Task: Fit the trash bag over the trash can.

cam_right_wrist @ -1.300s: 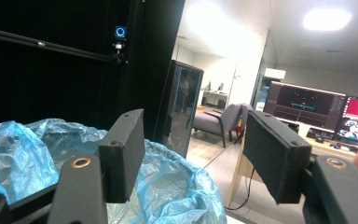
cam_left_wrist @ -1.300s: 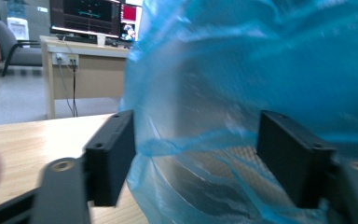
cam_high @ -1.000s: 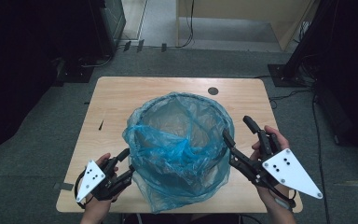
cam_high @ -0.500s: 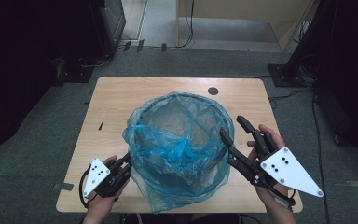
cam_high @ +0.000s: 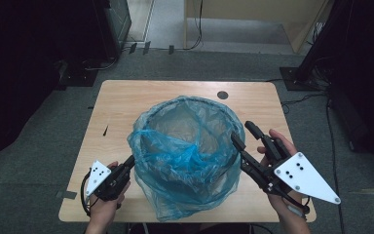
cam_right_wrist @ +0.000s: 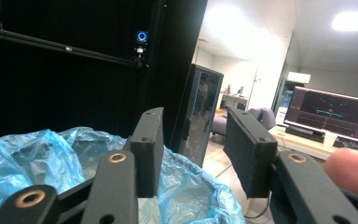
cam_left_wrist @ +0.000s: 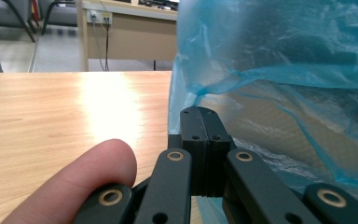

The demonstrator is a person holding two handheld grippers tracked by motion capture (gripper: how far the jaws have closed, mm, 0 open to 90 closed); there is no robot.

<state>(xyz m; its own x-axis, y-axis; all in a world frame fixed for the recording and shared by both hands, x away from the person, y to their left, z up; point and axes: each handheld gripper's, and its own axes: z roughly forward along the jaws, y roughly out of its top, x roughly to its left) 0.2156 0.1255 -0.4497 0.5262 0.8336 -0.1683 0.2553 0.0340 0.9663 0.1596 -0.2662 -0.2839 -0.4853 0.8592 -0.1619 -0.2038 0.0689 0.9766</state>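
A round bin [cam_high: 187,127] lined with a blue plastic bag [cam_high: 185,165] stands on the wooden counter [cam_high: 121,105], toward its near edge, the bag draped down the bin's outside. The left gripper [cam_left_wrist: 200,126] sits by the near-left corner, its jaws clenched together, their tips against the bag's lower fold. The right gripper [cam_high: 243,139] hangs at the bin's right rim, jaws released and spread apart above the plastic.

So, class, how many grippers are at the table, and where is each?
2: the left gripper beside the blue bag, the right gripper at the bag's other side.
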